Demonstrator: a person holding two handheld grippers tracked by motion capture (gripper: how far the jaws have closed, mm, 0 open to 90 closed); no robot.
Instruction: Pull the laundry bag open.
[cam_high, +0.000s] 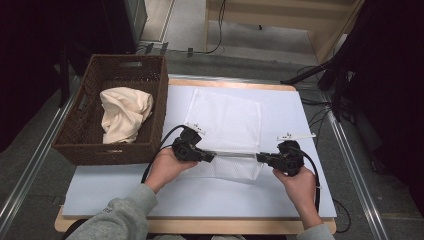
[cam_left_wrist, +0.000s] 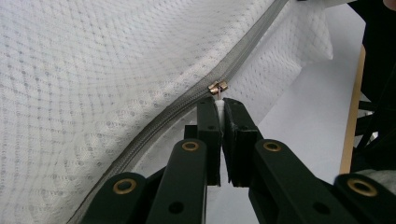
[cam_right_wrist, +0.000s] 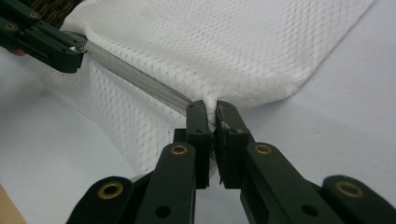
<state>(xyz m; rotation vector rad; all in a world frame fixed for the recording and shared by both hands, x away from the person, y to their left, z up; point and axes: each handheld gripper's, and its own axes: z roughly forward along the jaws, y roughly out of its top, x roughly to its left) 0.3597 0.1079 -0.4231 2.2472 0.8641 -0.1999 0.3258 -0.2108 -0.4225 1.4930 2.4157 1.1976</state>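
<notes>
Zipping looks under way: the left tongs (cam_left_wrist: 218, 103) pinch the zipper pull (cam_left_wrist: 217, 87), the right tongs (cam_right_wrist: 210, 110) clamp the mesh bag (cam_high: 227, 120) end on the tabletop (cam_high: 125, 190). Next, keep the bag taut and drag the pull along.

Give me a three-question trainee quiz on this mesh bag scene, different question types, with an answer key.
1. True or false: the left gripper is shut on the zipper pull of the white mesh bag.
2. Multiple choice: the right gripper pinches A) the basket rim, B) the bag's end by the zipper, C) the cream cloth.
3. Fill in: the cream cloth lies inside the brown wicker ____.

Key: 1 true; 2 B; 3 basket.
</notes>
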